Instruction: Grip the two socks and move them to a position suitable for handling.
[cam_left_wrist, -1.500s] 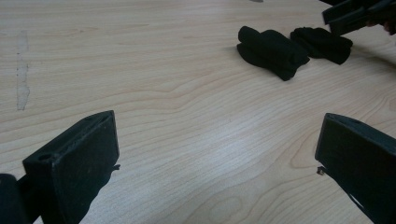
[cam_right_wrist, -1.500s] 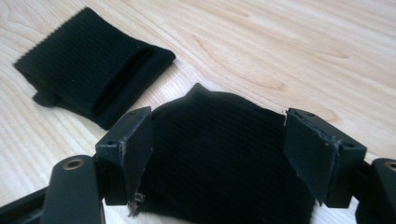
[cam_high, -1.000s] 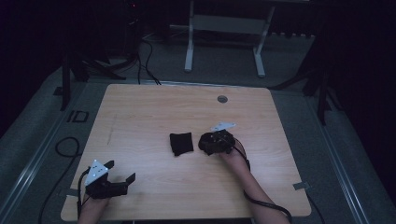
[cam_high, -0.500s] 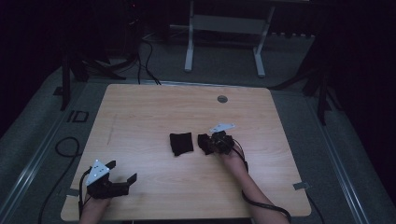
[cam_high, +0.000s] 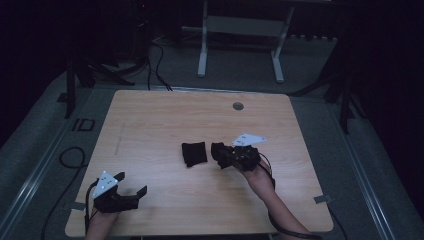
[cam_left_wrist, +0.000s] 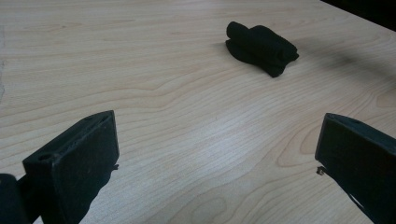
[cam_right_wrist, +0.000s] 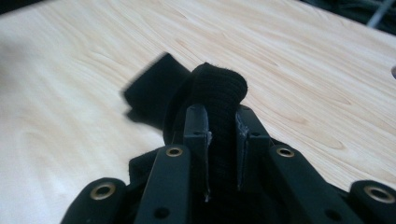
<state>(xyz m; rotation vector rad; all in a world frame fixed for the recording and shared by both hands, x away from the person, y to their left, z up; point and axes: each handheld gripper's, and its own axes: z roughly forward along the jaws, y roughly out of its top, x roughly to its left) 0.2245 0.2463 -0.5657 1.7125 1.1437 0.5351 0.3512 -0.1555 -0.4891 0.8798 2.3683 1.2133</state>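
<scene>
The wooden surface (cam_high: 150, 130) is lying largely bare, with wide open room toward its far and left edges. The left claw (cam_high: 131, 195) is resting near the front left corner, jaws spread wide and holding nothing. The right claw (cam_high: 220, 155) is sitting near the centre, clenched on a rolled black cloth (cam_right_wrist: 219, 93). A second folded black cloth (cam_high: 194, 153) is lying just beside it, on the left.
</scene>
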